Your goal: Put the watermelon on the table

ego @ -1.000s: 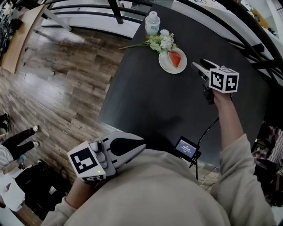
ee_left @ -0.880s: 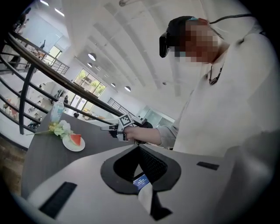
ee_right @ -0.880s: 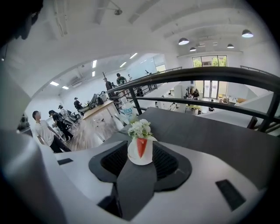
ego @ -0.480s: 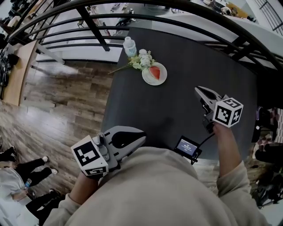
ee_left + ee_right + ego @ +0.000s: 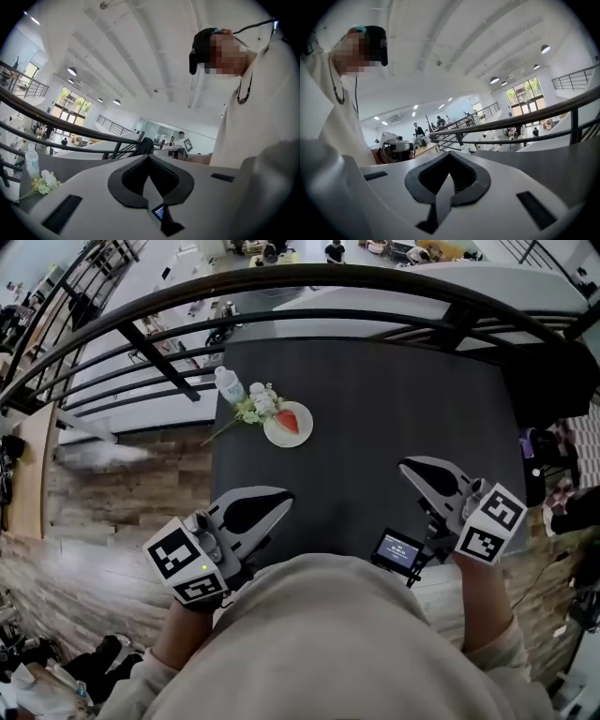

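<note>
Step in hand: placing looks finished, since the watermelon point(image 5: 290, 420) already lies on the table point(image 5: 394, 409) and you hold nothing.
Watermelon: red slice, flat on the plate, at the table's far left, well apart from both grippers.
Plate point(image 5: 270, 431): white and round. It holds the slice alone.
Flowers point(image 5: 253, 410): pale bunch lying just beside the plate's left rim.
Bottle point(image 5: 229, 385): clear, capped and upright, just beyond the flowers. Its fill level cannot be read.
Left gripper point(image 5: 281, 504): jaws together, nothing between them, held close to your chest.
Right gripper point(image 5: 411, 470): jaws pressed together, empty, over the table's near edge.
Next move: probably none. If the slice belongs on bare tabletop, you would open one gripper, reach far across and lift it gently, as soft flesh bruises.
</note>
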The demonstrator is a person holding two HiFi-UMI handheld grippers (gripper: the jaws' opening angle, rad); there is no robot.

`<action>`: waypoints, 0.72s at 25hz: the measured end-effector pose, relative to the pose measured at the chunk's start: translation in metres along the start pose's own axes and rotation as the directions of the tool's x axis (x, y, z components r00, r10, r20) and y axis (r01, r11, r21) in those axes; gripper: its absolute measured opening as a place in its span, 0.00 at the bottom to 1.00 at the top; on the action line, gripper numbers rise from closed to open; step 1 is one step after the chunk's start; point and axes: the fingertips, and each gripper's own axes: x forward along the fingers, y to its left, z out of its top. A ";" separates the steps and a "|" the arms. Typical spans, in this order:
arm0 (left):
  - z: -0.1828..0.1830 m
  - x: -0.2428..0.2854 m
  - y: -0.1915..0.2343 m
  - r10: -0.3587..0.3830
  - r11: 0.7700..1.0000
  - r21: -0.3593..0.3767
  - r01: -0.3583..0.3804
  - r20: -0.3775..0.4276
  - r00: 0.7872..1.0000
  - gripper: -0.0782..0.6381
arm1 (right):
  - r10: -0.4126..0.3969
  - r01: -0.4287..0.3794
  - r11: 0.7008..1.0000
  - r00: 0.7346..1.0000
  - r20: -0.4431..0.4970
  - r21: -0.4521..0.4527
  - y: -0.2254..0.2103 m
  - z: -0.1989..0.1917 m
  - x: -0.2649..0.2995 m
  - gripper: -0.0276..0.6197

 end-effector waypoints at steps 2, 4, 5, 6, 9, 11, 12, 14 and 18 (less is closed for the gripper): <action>0.006 0.005 -0.004 -0.022 1.000 0.018 0.022 0.003 1.000 0.11 | -0.018 0.018 1.000 1.000 0.013 -0.025 0.007 0.005 -0.025 0.06; 0.009 0.009 -0.007 -0.046 0.998 0.029 0.047 -0.003 0.999 0.11 | -0.039 0.039 0.999 0.998 0.051 -0.001 0.009 0.012 -0.046 0.06; 0.009 0.011 -0.009 -0.057 0.998 0.031 0.057 -0.007 0.998 0.11 | -0.047 0.046 0.999 0.996 0.076 0.021 0.009 0.015 -0.052 0.06; 0.008 0.012 -0.009 -0.066 0.997 0.031 0.067 -0.011 0.998 0.11 | -0.053 0.049 0.998 0.994 0.099 0.041 0.009 0.017 -0.054 0.06; 0.004 0.014 -0.013 -0.089 0.995 0.031 0.089 -0.020 0.996 0.11 | -0.055 0.047 0.997 0.988 0.143 0.059 0.013 0.018 -0.050 0.06; 0.003 0.016 -0.018 -0.105 0.994 0.033 0.106 -0.021 0.994 0.11 | -0.043 0.036 0.998 0.987 0.152 0.049 0.020 0.021 -0.045 0.06; 0.003 0.017 -0.020 -0.111 0.993 0.033 0.112 -0.022 0.994 0.11 | -0.036 0.030 0.999 0.988 0.153 0.042 0.023 0.022 -0.043 0.06; 0.003 0.018 -0.022 -0.116 0.993 0.031 0.117 -0.022 0.993 0.11 | -0.023 0.017 0.999 0.988 0.151 0.036 0.027 0.024 -0.040 0.06; -0.001 0.020 -0.025 -0.124 0.992 0.025 0.125 -0.017 0.992 0.11 | -0.013 0.008 0.999 0.989 0.147 0.038 0.026 0.022 -0.038 0.06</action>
